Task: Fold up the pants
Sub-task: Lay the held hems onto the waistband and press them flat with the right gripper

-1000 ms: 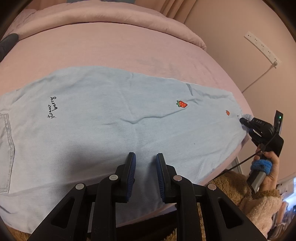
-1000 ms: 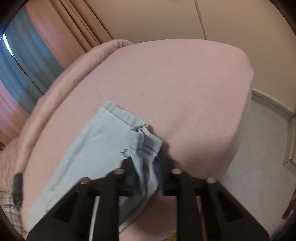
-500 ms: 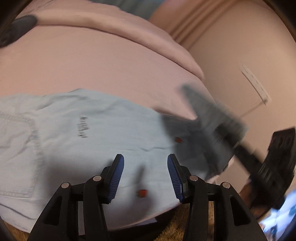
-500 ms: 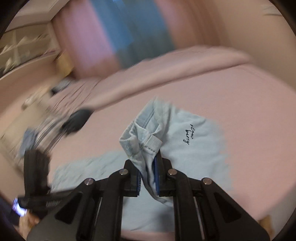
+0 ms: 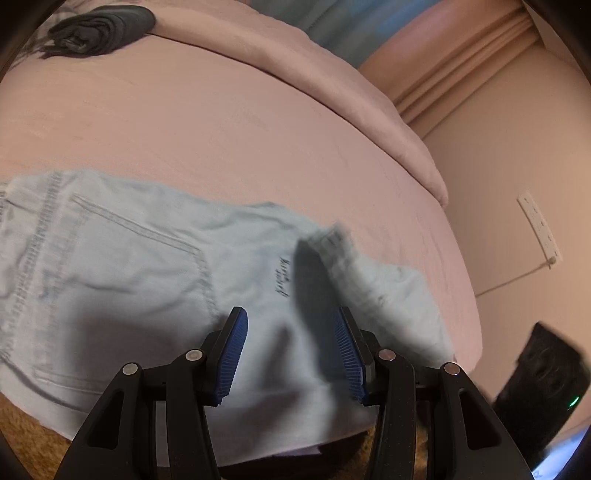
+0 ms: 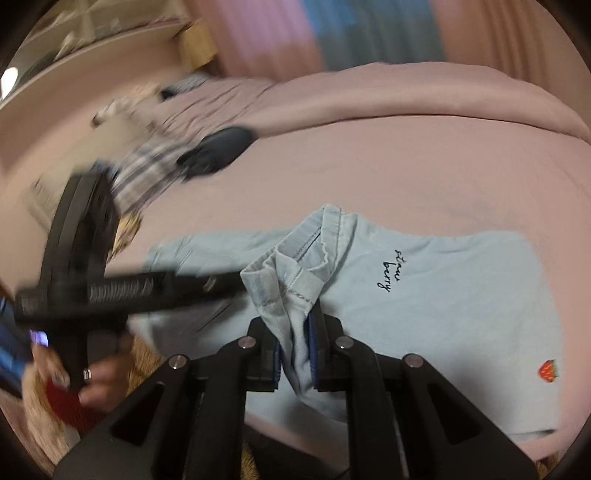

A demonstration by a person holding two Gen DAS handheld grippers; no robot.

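**A:** Which step was in hand?

**B:** The lengthwise fold, by my reading. The right gripper [image 6: 295, 354] had its jaws closed tight on a bunched hem of the pants [image 6: 424, 314], carried over the flat part that lay on the bed [image 6: 424, 166]. The left gripper [image 5: 291, 354] hung over the near edge of the cloth, jaws wide apart, gripping nothing.

**A:** And what did the next move call for?

**B:** Probably laying that hem down toward the waist end, square with the edge beneath, then letting go. The left could pin or smooth the fold line.

**A:** What couldn't you make out?

**B:** The hem was blurred in the left view, so I couldn't tell whether it was touching the layer below. The waistband ran off the left frame edge. The lettering [image 6: 392, 269] and the strawberry patch [image 6: 548, 371] were clear from the right wrist. Farther off, a dark bundle [image 5: 99, 29] sat near the bed's far side; what it was, I couldn't say.
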